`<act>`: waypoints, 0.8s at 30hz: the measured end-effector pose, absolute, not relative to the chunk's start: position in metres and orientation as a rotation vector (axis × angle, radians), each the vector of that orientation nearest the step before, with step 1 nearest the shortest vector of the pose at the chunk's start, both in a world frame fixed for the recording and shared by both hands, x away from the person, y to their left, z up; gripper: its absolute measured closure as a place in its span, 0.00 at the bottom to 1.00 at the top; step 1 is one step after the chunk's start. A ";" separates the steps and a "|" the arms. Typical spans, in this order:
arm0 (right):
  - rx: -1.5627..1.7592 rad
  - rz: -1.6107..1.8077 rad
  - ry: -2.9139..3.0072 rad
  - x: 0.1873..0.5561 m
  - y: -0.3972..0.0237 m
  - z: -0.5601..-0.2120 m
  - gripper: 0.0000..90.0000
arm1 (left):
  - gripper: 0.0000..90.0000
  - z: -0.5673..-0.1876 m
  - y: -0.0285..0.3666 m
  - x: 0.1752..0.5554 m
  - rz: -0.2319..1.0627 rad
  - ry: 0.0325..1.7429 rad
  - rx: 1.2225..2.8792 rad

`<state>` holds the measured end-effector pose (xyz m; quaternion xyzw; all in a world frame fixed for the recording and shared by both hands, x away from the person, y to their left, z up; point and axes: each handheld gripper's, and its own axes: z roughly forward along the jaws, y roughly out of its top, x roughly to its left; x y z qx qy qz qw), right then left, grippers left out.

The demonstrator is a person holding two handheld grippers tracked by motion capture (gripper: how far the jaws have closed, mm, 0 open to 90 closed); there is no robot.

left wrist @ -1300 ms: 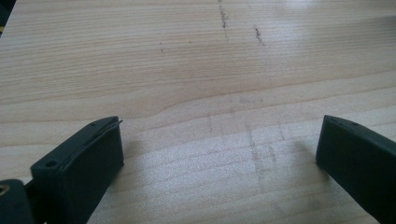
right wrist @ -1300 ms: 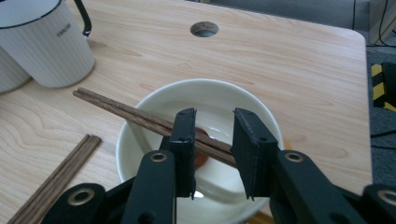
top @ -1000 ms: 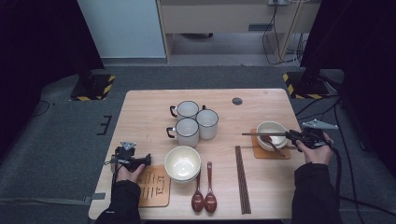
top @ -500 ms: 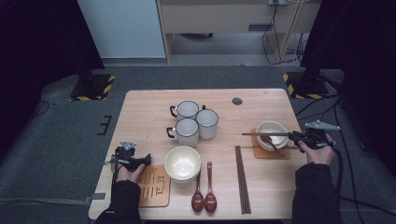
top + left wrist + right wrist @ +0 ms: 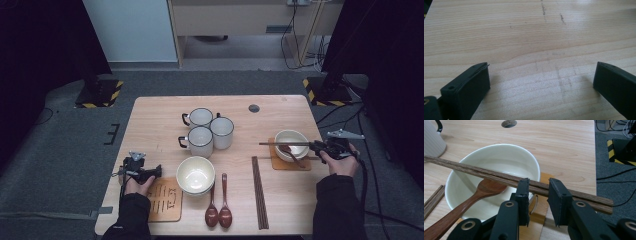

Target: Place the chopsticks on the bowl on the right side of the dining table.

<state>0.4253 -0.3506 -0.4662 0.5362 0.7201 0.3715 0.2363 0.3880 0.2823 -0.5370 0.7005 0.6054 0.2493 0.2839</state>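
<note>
The chopsticks lie across the rim of the white bowl, passing between the right gripper's jaws; those jaws have just been opening, released from the pair; since earlier, the chopsticks stay put.

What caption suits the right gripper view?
Right gripper just loosening around chopsticks laid across a bowl holding a wooden spoon.

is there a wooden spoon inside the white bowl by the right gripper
Yes, a brown wooden spoon rests with its head inside the white ceramic bowl.
</note>
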 end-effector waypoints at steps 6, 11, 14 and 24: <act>1.470 1.043 1.961 0.424 -0.351 -0.462 0.76 | 0.00 -0.537 0.282 0.388 0.667 1.620 1.875; 1.444 1.099 1.946 0.421 -0.348 -0.451 0.69 | 0.00 -0.537 0.282 0.388 0.667 1.620 1.875; 1.430 1.138 1.937 0.419 -0.345 -0.443 0.63 | 0.00 -0.537 0.282 0.388 0.667 1.620 1.874; 1.348 1.239 1.923 0.410 -0.330 -0.411 0.50 | 0.00 -0.537 0.282 0.388 0.667 1.620 1.875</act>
